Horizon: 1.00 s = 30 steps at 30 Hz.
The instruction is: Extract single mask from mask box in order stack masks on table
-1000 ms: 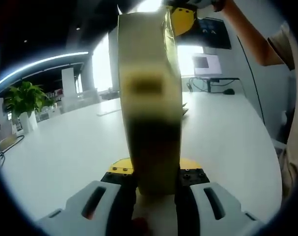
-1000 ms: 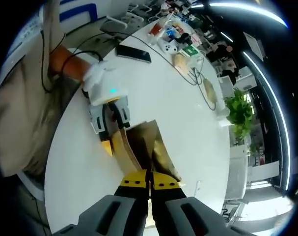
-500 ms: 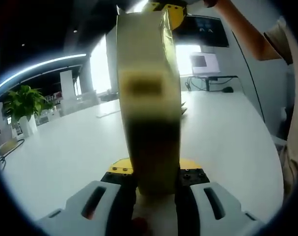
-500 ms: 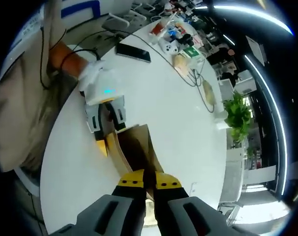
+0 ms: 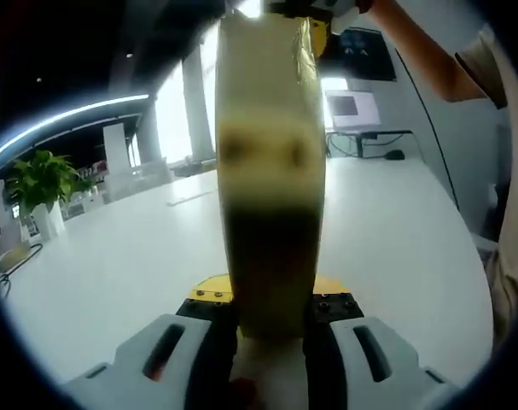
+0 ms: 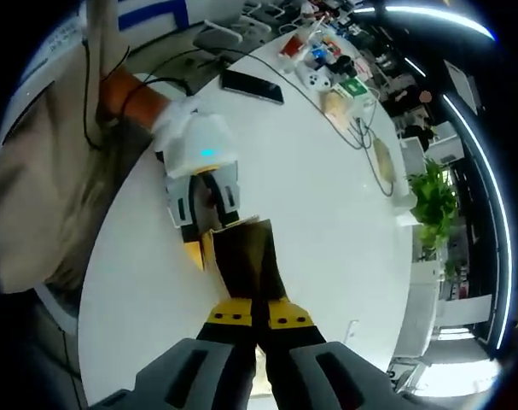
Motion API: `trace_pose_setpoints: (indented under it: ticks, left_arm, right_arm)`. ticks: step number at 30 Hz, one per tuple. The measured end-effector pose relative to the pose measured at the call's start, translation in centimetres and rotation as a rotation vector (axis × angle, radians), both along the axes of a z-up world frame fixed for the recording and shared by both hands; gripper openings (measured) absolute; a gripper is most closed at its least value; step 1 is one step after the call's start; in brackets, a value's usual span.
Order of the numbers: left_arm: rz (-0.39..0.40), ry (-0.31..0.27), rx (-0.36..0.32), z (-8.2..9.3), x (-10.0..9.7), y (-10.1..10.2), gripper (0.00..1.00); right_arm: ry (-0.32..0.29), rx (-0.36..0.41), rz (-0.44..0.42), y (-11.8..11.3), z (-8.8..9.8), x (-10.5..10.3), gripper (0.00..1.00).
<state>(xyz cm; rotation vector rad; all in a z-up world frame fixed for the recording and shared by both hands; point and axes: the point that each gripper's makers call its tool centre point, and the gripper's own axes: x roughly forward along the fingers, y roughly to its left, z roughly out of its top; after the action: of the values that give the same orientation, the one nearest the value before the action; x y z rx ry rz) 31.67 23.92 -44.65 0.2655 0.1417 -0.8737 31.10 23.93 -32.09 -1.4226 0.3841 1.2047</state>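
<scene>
Box (image 5: 271, 196) standing on edge above white table (image 5: 113, 273), clamped between 2 jaws of left gripper (image 5: 271, 320). In right gripper view, same box (image 6: 246, 260) seen from above, brown and open-topped, left gripper (image 6: 203, 201) gripping its far end. Right gripper (image 6: 257, 312) pinching box's near edge, yellow jaw tips closed together on it. Potted plant (image 5: 41, 184) sitting well apart at table's far side; phone (image 6: 252, 85) lying near table edge.

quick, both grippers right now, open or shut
Left gripper: shut on the mask box.
Right gripper: shut on the mask box's top edge.
</scene>
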Motion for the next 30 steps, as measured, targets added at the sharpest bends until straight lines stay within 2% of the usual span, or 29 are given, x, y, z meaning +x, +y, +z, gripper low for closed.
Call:
trace_pose_setpoints:
  ticks: [11, 18, 30]
  left_arm:
    - [0.001, -0.002, 0.001, -0.1, 0.0, 0.0, 0.20]
    - [0.004, 0.008, -0.006, -0.1, 0.0, 0.0, 0.20]
    - [0.017, 0.033, -0.018, -0.1, 0.0, 0.2, 0.20]
  right_arm:
    - [0.024, -0.019, 0.008, 0.0, -0.7, 0.1, 0.00]
    - [0.014, -0.015, 0.027, 0.1, -0.6, 0.1, 0.00]
    - [-0.002, 0.068, 0.014, 0.1, 0.4, 0.5, 0.00]
